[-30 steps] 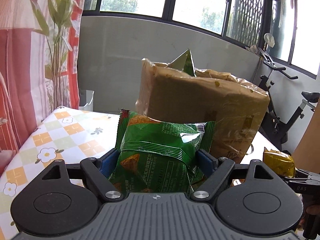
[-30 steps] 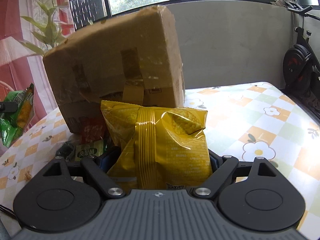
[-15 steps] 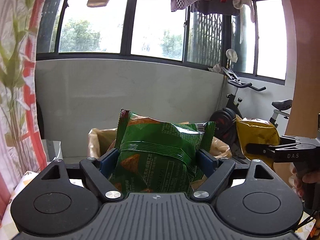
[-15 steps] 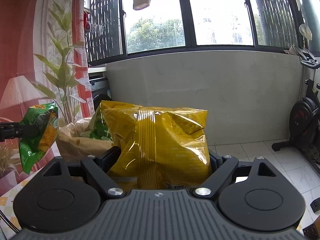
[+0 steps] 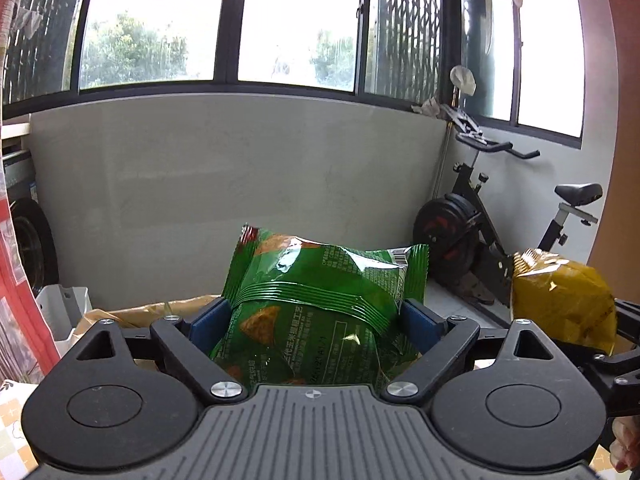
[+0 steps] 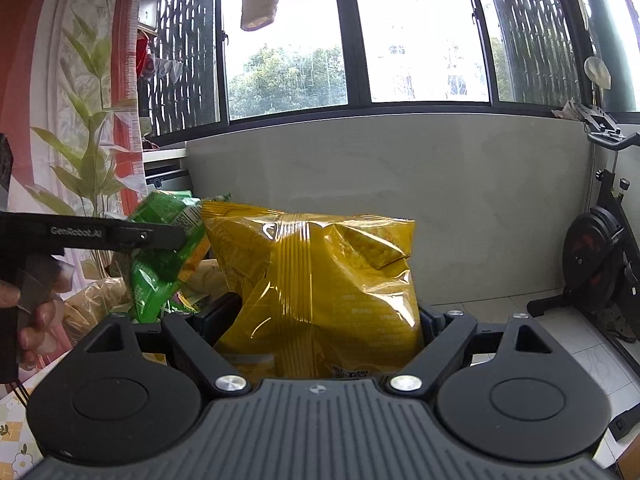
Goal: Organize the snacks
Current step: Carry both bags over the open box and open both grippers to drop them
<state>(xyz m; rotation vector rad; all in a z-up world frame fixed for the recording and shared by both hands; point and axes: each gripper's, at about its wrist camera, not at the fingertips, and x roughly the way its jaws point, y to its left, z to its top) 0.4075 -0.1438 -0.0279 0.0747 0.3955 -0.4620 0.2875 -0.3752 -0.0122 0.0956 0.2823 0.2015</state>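
My left gripper [image 5: 318,318] is shut on a green snack bag [image 5: 320,304] and holds it up in the air. My right gripper [image 6: 320,320] is shut on a yellow snack bag [image 6: 320,280], also raised. In the left wrist view the yellow bag [image 5: 560,304] shows at the right. In the right wrist view the green bag [image 6: 164,256] shows at the left, close beside the yellow one. The open top of a brown cardboard box [image 5: 132,312] lies just below and behind both bags; it also shows in the right wrist view [image 6: 92,300].
A grey half wall [image 5: 240,184] with windows stands behind. An exercise bike [image 5: 500,232] is at the right on the tiled floor. A red patterned curtain [image 6: 60,120] hangs at the left. The flowered tablecloth [image 6: 16,440] shows at the lower left.
Both grippers have risen from table level beside the box to above its open top. The two bags have come closer together. Both grips are unchanged.
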